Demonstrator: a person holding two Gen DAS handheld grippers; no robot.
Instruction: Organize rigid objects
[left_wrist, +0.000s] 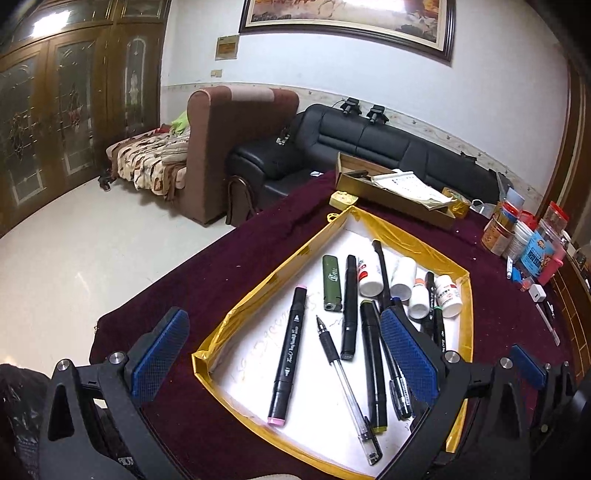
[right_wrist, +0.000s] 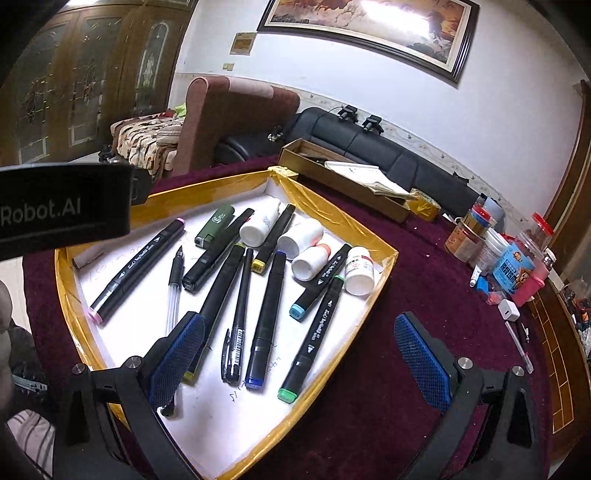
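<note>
A gold-rimmed white tray (left_wrist: 236, 310) (right_wrist: 373, 280) lies on the dark red table. It holds several black markers, such as a pink-tipped one (left_wrist: 288, 354) (right_wrist: 136, 269), a clear ballpoint pen (left_wrist: 347, 391) (right_wrist: 174, 284), a green lighter (left_wrist: 331, 282) (right_wrist: 214, 225) and several small white bottles (left_wrist: 448, 295) (right_wrist: 358, 275). My left gripper (left_wrist: 284, 354) is open and empty above the tray's near side. My right gripper (right_wrist: 303, 358) is open and empty over the tray's near right corner, straddling a green-tipped marker (right_wrist: 314, 336) and a blue-tipped one (right_wrist: 267, 321). Its finger (left_wrist: 528, 365) also shows in the left wrist view.
A long cardboard box (left_wrist: 391, 192) (right_wrist: 347, 184) with papers lies behind the tray. Jars and packets (left_wrist: 524, 236) (right_wrist: 498, 251) crowd the table's right side, with a white charger (right_wrist: 508, 309). Sofas (left_wrist: 369, 140) stand beyond the table.
</note>
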